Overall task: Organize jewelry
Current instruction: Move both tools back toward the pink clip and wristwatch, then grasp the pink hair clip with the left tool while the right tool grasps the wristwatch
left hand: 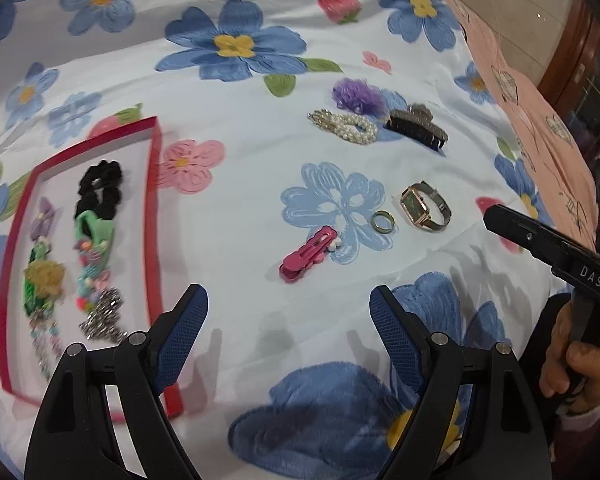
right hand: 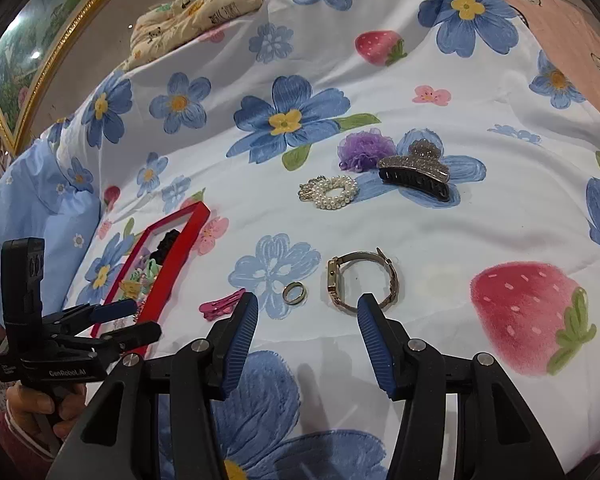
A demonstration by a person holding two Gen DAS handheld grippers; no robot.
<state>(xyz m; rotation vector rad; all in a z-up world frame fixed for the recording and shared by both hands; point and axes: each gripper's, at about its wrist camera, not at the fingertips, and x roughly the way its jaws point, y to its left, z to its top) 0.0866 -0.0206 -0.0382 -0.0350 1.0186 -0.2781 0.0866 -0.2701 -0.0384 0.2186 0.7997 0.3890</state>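
A big bed sheet [left hand: 260, 152] with blue flowers and red strawberries covers the bed. On the left lies a red tray [left hand: 156, 184]. Inside it sit a black scrunchie [left hand: 100, 192], a green hair tie [left hand: 96, 232], a shiny silver clip [left hand: 104, 312] and more small colourful hair things in two rows.

The other things lie loose on the sheet, to the right of the tray. Far away are a purple puff [right hand: 366, 148], a pearl ring of beads [right hand: 330, 192] and a dark claw clip [right hand: 416, 174] with sparkly stones. The puff and the claw clip touch. Nearer are a pink hair clip [left hand: 308, 256], a small gold ring [right hand: 295, 293] and a gold watch [right hand: 360, 280], in a row from left to right.

The left gripper [left hand: 288, 316] hangs above the sheet, just right of the tray. Its two blue fingers stand wide apart and hold nothing. The pink hair clip lies a little past its tips.

The right gripper [right hand: 306, 320] hangs above the sheet too. Its fingers are partly apart and hold nothing. The gold ring lies just past the gap, and the watch band peeks out behind its right finger [right hand: 370, 320].

A hand [left hand: 572, 364] grips the handle of the right gripper.
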